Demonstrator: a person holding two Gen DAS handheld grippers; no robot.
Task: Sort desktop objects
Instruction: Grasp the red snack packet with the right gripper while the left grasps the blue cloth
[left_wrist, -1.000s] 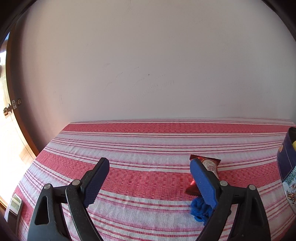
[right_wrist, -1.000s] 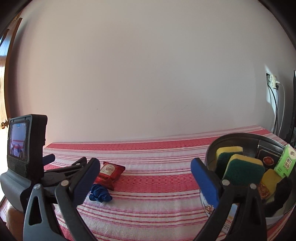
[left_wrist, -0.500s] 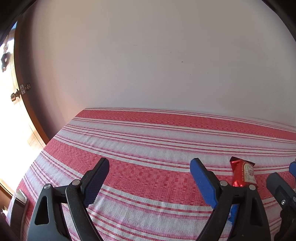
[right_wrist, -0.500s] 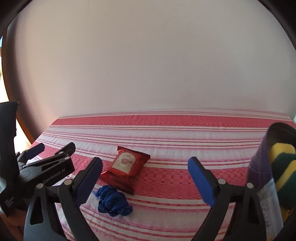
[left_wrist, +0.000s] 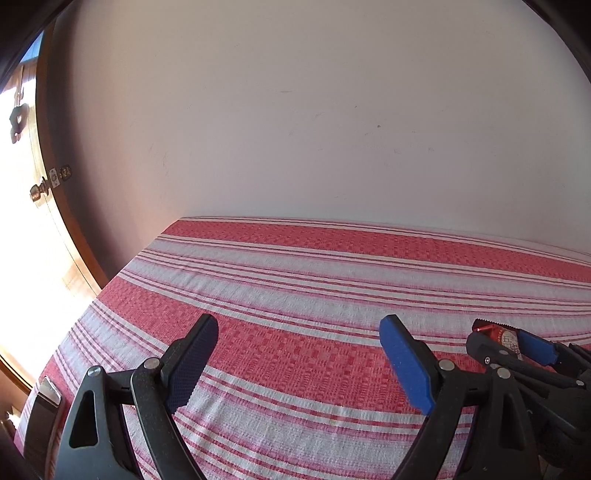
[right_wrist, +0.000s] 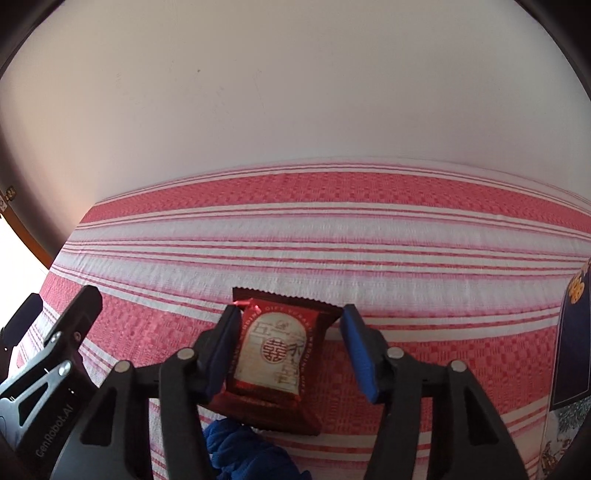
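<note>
Right gripper (right_wrist: 286, 349) is down over the red snack packet (right_wrist: 277, 360), which lies flat on the red & white striped tablecloth (right_wrist: 332, 236), w/ its jaws closing in on it. Left pad looks like it's touching the packet's left edge, but the right blue pad is a bit off the right edge w/ a sliver of cloth showing between, so no real squeeze on it atm. Packet has a cream label w/ a red round emblem in the middle, crimped top edge pointing away toward the wall. Just below it, near the cam, there's a crumpled blue thing (right_wrist: 243, 450), partly hidden behind the gripper's frame, can't tell what it is tbh. Far right edge of the right wrist view shows a dark blue container (right_wrist: 572, 339) w/ gold print, cut off by the frame. Left gripper (left_wrist: 299, 360) hangs over bare cloth w/ its jaws spread wide and nothing between them. In the left wrist view the right gripper (left_wrist: 517, 345) pokes in from the right w/ the packet (left_wrist: 495, 332) peeking out between its fingers. Plain pale wall (left_wrist: 295, 129) behind the table, wooden door frame (left_wrist: 66, 221) off to the left.
</note>
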